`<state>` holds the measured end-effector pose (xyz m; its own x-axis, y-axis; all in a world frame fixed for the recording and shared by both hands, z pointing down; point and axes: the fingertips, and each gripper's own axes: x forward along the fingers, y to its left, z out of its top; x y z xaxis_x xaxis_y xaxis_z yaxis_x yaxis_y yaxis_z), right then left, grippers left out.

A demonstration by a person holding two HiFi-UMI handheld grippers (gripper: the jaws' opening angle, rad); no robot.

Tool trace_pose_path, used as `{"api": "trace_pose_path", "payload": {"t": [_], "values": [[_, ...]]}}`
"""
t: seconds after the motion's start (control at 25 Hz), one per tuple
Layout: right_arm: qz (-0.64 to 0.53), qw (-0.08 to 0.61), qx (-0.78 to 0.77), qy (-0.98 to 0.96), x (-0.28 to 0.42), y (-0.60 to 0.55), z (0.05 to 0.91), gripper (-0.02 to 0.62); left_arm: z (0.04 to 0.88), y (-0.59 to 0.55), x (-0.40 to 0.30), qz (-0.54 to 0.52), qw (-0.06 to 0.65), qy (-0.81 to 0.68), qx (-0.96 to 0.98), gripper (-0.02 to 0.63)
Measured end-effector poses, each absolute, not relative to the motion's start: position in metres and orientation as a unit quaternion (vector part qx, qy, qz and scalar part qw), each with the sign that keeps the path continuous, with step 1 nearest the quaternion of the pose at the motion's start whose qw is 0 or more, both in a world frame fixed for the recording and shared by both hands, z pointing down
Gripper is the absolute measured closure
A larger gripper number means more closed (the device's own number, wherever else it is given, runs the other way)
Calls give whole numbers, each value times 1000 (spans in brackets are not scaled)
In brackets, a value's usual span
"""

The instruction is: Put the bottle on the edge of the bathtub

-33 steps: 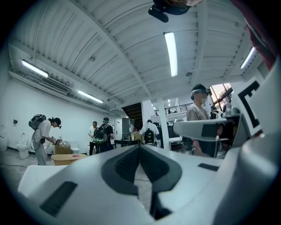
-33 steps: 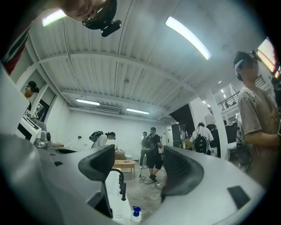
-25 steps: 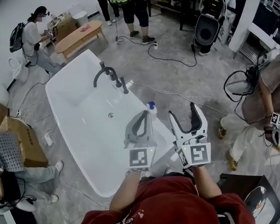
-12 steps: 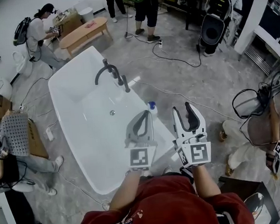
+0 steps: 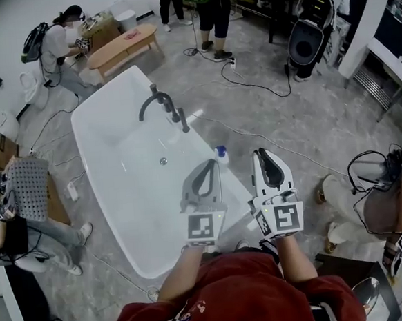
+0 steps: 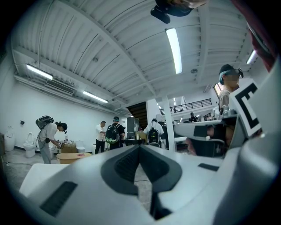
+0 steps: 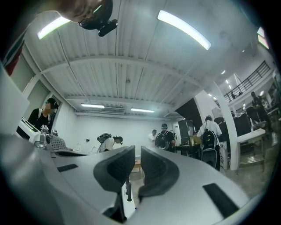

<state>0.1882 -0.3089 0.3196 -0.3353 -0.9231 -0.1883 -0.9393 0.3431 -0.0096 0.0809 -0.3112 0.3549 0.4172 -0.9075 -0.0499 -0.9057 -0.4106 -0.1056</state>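
Note:
A small white bottle with a blue cap (image 5: 219, 153) stands upright on the near right rim of the white bathtub (image 5: 108, 122). Both grippers hover just this side of it, over the tub's near corner, and neither touches it. My left gripper (image 5: 209, 165) (image 6: 140, 147) is shut with its tips together and holds nothing. My right gripper (image 5: 264, 154) (image 7: 137, 151) is to the right of the bottle, over the floor; its jaws are closing, with a narrow slit left and nothing between them. Neither gripper view shows the bottle clearly.
A dark faucet (image 5: 161, 108) rises from the tub's far right rim. Cables (image 5: 251, 90) trail across the grey floor. A wooden bench (image 5: 119, 46), cardboard boxes (image 5: 52, 206) and a black seat (image 5: 304, 43) stand around, with several people near them.
My right gripper's jaws have come from wide open to nearly together. The left gripper and the bottle stay put. The person at the right has drifted toward the frame's edge.

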Motion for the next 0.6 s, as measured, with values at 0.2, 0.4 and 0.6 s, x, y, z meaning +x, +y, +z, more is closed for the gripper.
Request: {"api": "trace_pose_path", "payload": {"t": [0.2,0.4,0.6], "values": [[53,82,-567,818,187,-305,319,569,353,-307,78,-5,60,540,-839,589],[57,87,-568,817,185,-302,317,583,352,-304,75,-7,72,535,-842,589],[67,72,-569,817,178,-303,321,583,353,-305,68,2,78,535,-841,589]]}}
